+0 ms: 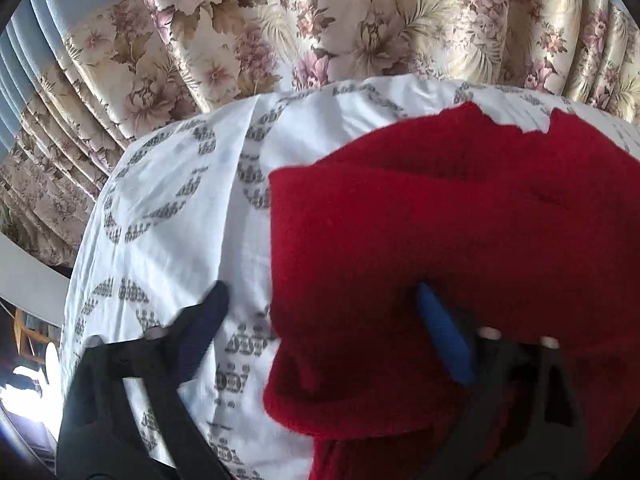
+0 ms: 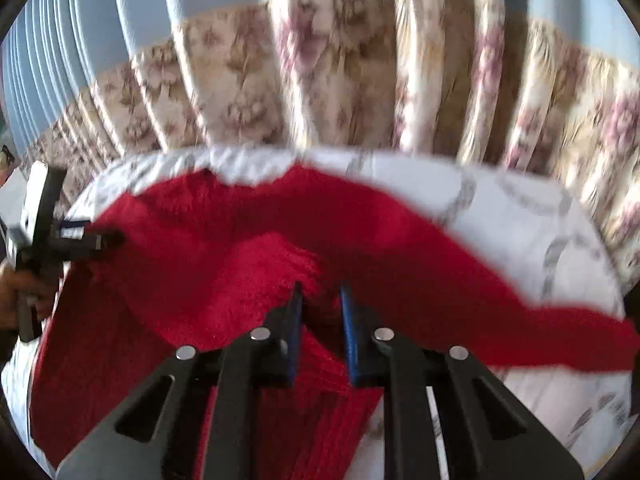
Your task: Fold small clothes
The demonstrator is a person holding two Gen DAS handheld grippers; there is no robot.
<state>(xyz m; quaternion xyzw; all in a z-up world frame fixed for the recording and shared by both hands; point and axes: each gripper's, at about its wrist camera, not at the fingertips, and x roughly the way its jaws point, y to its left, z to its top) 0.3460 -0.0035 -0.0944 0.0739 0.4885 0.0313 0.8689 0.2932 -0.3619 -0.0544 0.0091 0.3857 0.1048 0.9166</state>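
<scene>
- A soft, fuzzy red sweater [image 2: 224, 264] is spread on a desk covered by a white cloth [image 1: 168, 200] printed with grey leaf shapes.
- One long sleeve [image 2: 520, 320] is stretched out to the right.
- A ribbed fold is pinched between the nearly closed right tongs [image 2: 320, 300].
- The left tongs [image 1: 328, 300] are held wide open, with one finger under the sweater's edge.
- A flowered curtain [image 1: 320, 20] is hung behind.

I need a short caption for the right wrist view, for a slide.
Right gripper pinches a fold of the red knitted garment lying on a patterned white sheet; floral curtain behind.
</scene>
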